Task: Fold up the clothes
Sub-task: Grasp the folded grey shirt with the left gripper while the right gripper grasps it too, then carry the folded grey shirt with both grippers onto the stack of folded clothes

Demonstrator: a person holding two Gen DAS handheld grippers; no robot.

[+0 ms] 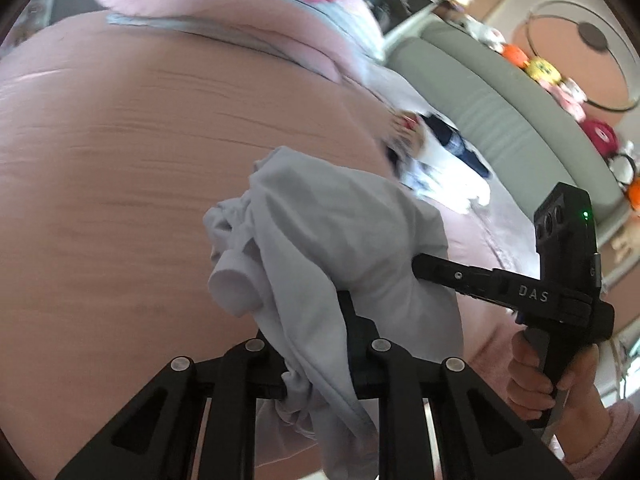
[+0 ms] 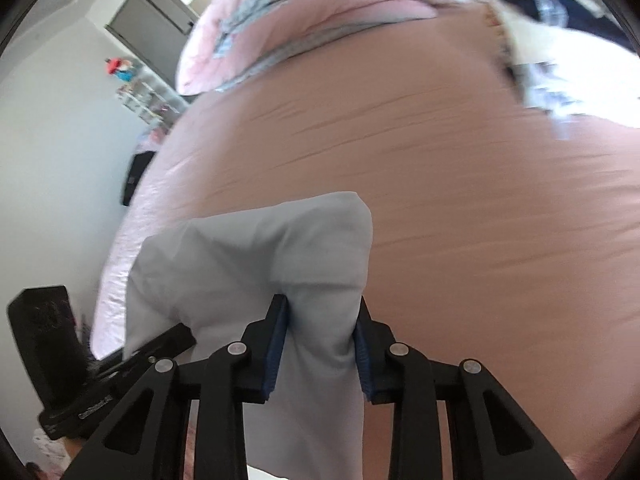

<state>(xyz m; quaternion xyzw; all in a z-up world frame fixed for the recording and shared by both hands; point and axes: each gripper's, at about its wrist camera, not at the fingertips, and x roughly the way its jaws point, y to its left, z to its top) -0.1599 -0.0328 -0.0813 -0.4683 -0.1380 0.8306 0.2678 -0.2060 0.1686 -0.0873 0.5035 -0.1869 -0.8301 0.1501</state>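
A pale grey garment (image 1: 320, 240) hangs bunched above the pink bed sheet (image 1: 160, 160). My left gripper (image 1: 308, 320) is shut on it, and cloth drapes over both fingers and hides the pads. In the left wrist view my right gripper (image 1: 420, 270) reaches into the same cloth from the right, held by a hand (image 1: 528, 380). In the right wrist view my right gripper (image 2: 320, 312) is shut on a fold of the garment (image 2: 260, 248), its blue pads (image 2: 276, 344) pressing both sides. The left gripper (image 2: 172, 344) shows at the lower left, at the cloth's edge.
A pink and grey quilt (image 1: 240, 12) lies rolled at the far end of the bed. A white and navy heap of clothes (image 1: 448, 152) sits beside it. A grey padded headboard (image 1: 500, 120) carries plush toys. A grey cabinet (image 2: 156, 20) stands against the wall.
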